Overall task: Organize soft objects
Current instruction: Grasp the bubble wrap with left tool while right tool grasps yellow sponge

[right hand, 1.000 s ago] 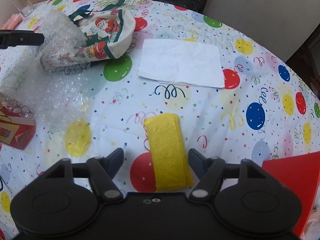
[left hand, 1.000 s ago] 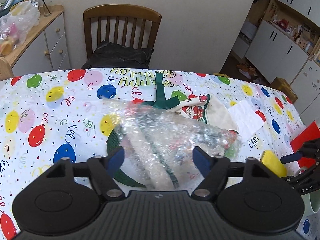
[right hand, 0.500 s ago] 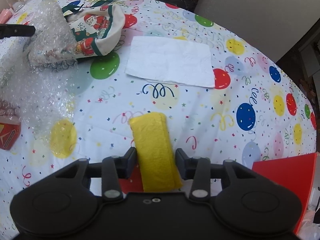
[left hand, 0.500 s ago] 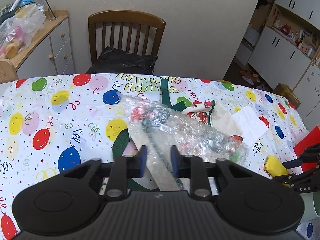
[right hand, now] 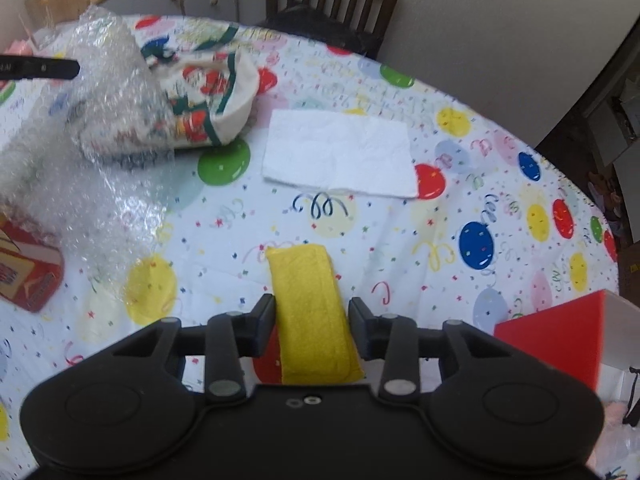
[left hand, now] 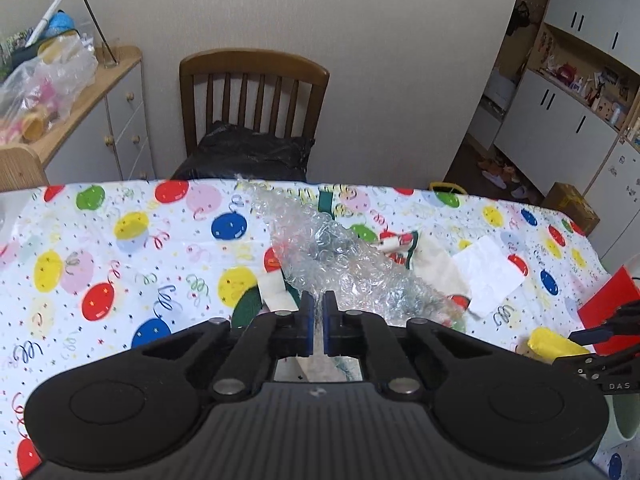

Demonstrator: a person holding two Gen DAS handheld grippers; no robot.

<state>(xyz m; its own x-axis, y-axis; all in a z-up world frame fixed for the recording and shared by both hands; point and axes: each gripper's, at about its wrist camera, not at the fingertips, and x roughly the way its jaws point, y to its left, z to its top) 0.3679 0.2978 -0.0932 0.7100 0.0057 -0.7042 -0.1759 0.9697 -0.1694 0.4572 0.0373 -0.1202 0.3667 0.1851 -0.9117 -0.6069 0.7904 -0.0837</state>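
My left gripper (left hand: 316,312) is shut on a sheet of clear bubble wrap (left hand: 332,264) and lifts it above the table; the wrap also shows in the right wrist view (right hand: 92,128). Under it lies a Santa-print cloth bag (right hand: 212,96) with green trim. My right gripper (right hand: 312,320) is shut on a folded yellow cloth (right hand: 312,312), which the left wrist view shows too (left hand: 548,344). A white napkin (right hand: 340,152) lies flat beyond the yellow cloth.
The table wears a balloon-print cloth (left hand: 120,264). A wooden chair (left hand: 252,100) with a black bag stands at the far edge. A red box (right hand: 560,336) sits at the right, a red packet (right hand: 28,276) at the left. A drawer cabinet (left hand: 100,120) stands back left.
My left gripper closed on the bubble wrap and raised it. My right gripper closed on the yellow cloth and lifted slightly.
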